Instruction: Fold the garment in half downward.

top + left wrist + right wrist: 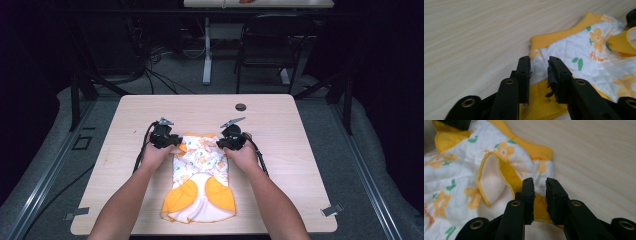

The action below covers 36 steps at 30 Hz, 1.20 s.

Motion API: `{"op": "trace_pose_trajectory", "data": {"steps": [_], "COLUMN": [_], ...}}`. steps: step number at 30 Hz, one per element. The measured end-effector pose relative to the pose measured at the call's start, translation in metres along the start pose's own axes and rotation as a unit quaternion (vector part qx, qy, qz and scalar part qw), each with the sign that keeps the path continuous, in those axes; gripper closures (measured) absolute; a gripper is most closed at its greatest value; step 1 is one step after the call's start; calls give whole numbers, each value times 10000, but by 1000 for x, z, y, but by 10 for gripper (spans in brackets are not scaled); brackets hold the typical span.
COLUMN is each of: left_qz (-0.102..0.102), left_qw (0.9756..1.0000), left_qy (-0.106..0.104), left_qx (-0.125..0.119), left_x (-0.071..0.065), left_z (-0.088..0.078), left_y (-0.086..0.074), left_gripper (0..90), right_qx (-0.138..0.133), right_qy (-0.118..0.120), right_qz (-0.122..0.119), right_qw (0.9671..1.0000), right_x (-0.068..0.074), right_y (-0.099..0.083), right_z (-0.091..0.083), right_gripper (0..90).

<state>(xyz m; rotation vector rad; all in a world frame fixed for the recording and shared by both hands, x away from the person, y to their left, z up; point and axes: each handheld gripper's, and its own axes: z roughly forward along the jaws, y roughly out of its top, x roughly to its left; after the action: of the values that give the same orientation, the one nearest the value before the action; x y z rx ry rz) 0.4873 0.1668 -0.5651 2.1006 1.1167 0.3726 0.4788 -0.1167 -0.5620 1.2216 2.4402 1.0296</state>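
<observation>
Folding looks to be the step in hand — the small garment [200, 175] lies flat at the desk's [125, 150] centre, left gripper [176, 142] and right gripper [220, 145] at its upper corners. Both pairs of fingers [524, 72] stand slightly parted over cloth; next, close and lift together.

Small quilted garment [200, 175], white with orange flowers and yellow trim, lying flat mid-table, cuffs nearest.

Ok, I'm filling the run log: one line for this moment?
garment: flat on table | left gripper: open, jaws astride garment's edge | right gripper: open, jaws astride opposite edge | phase: about to pinch
</observation>
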Motion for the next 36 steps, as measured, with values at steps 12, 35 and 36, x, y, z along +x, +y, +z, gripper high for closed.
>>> {"op": "trace_pose_trajectory", "data": {"steps": [12, 35, 36], "left_qz": [-122, 0, 14], "left_qw": [9997, 9994, 9994], "left_qy": [-55, -95, -75], "left_qx": [208, 325, 329], "left_x": [5, -6, -6], "left_z": [6, 7, 6], "left_y": [-5, -3, -2], "left_gripper": [543, 845, 848], "right_qx": [239, 417, 469], "right_qy": [-115, -131, -148], "right_qz": [192, -245, -314], "right_qw": [9995, 9987, 9983], "right_x": [-6, 11, 11], "right_y": [6, 11, 12], "right_z": [16, 16, 14], "right_gripper": [540, 880, 881]}}
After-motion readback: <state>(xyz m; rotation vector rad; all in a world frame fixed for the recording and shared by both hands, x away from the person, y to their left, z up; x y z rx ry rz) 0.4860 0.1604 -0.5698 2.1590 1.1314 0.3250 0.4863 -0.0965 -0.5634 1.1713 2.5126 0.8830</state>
